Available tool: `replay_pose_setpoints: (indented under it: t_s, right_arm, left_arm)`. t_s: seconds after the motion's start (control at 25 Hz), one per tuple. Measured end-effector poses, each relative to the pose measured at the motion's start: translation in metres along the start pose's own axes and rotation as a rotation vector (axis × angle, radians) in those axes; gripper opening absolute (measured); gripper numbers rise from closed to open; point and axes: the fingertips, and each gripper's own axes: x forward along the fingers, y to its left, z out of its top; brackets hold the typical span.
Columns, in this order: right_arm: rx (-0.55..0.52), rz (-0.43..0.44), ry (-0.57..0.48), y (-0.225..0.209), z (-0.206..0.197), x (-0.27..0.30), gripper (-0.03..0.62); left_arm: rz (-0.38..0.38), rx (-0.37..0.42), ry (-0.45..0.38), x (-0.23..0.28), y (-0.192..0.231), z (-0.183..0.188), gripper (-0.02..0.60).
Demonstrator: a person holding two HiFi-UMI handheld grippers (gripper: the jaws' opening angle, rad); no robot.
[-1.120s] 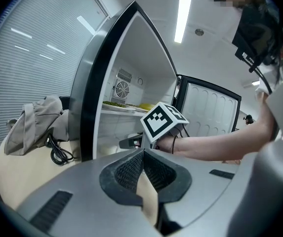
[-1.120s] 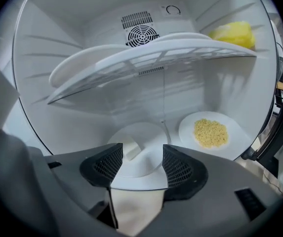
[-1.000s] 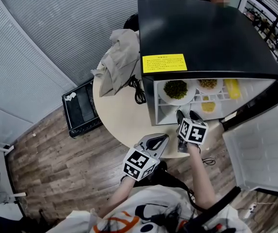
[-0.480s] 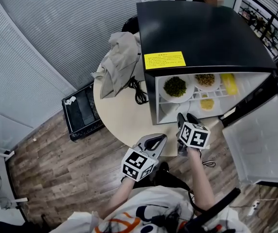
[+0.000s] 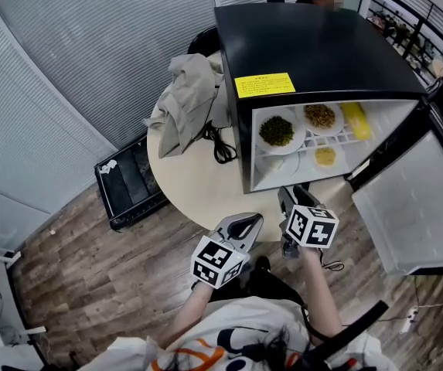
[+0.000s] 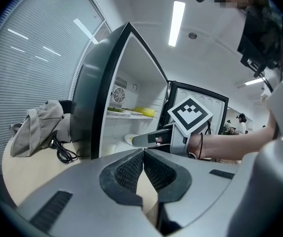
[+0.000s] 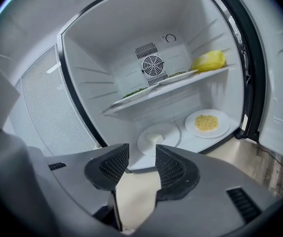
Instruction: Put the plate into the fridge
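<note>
Overhead, a black fridge is shown standing on a round table, its door swung wide toward 4 o'clock. On the shelf a plate of greens is seen, with a plate of brown food at its 2 o'clock and a yellow item further toward 3 o'clock. On the fridge floor a plate of yellow grains is set, and a white plate lies just beside it at 9 o'clock. The right gripper is held outside the opening at 6 o'clock of these plates, jaws parted and nothing between them. The left gripper is held at 8 o'clock of the right one, jaws pressed together on nothing. A grey cloth and a black cable are seen at 9 o'clock of the fridge
</note>
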Motion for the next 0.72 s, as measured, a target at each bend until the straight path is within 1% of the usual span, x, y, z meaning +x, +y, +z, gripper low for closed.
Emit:
replay_pose_setpoints:
  t_s: [0.28,0.48,0.72]
  right_arm:
    - [-0.060,-0.022,-0.050,0.035,-0.007,-0.040,0.167]
    - [-0.037,-0.024,-0.091,0.065,-0.019,-0.069,0.141]
    - [-0.025,-0.056,-0.107,0.088,-0.047,-0.100,0.117]
  left_arm:
    - [-0.043,0.027,-0.001,-0.028,-0.010,-0.005,0.009]
    - [-0.081,0.036,0.001,-0.054,-0.017,-0.013,0.009]
    - [-0.118,0.033,-0.012,-0.083,-0.028,-0.021,0.009]
